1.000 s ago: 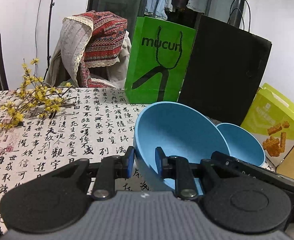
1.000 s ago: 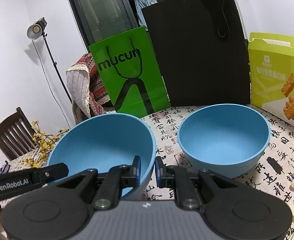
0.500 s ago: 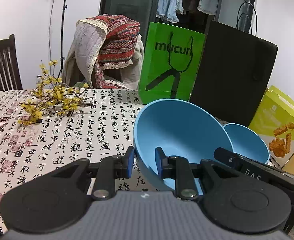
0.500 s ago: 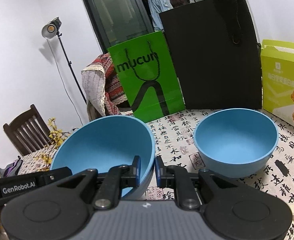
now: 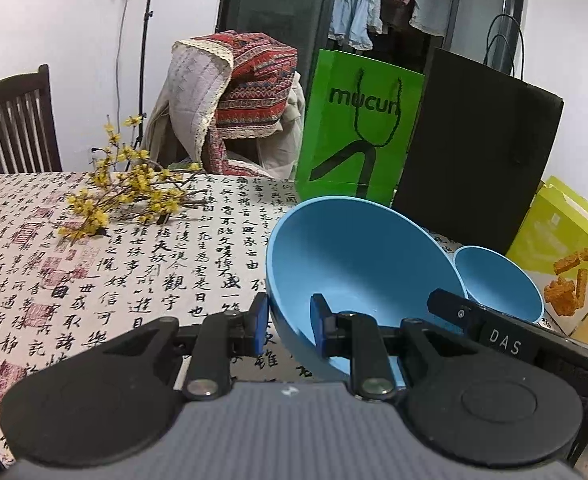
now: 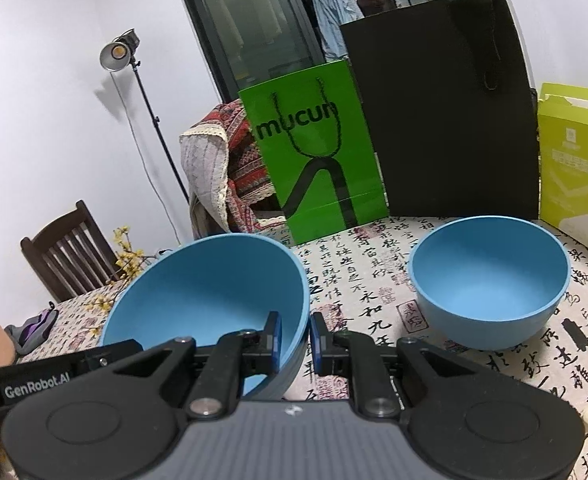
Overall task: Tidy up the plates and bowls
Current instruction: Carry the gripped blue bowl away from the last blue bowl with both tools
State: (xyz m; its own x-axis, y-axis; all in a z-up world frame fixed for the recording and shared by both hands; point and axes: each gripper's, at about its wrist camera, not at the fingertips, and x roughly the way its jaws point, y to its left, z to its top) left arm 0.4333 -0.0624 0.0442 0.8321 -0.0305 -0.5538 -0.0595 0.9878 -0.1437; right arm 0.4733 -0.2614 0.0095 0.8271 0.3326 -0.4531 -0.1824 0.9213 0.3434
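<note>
Both grippers grip one large blue bowl (image 5: 358, 256) (image 6: 213, 284), lifted and tilted over the calligraphy tablecloth (image 5: 133, 264). My left gripper (image 5: 287, 330) is shut on its left rim, one pad outside and one inside. My right gripper (image 6: 296, 340) is shut on the opposite rim in the same way. A second blue bowl (image 6: 490, 280) (image 5: 498, 280) stands upright on the cloth to the right, apart from the held one. In the left wrist view the right gripper's body crosses in front of that second bowl.
A green paper bag (image 6: 318, 168), a black bag (image 6: 442, 104) and a yellow-green snack box (image 5: 562, 256) line the table's far side. A yellow flower branch (image 5: 129, 196) lies on the left. Chairs, one draped with cloth (image 5: 233, 100), and a lamp stand (image 6: 117, 52) stand behind.
The view from both grippers has shifted, so the held bowl and both hands have drifted across the table; the second bowl now looks farther off. Both grips are unchanged.
</note>
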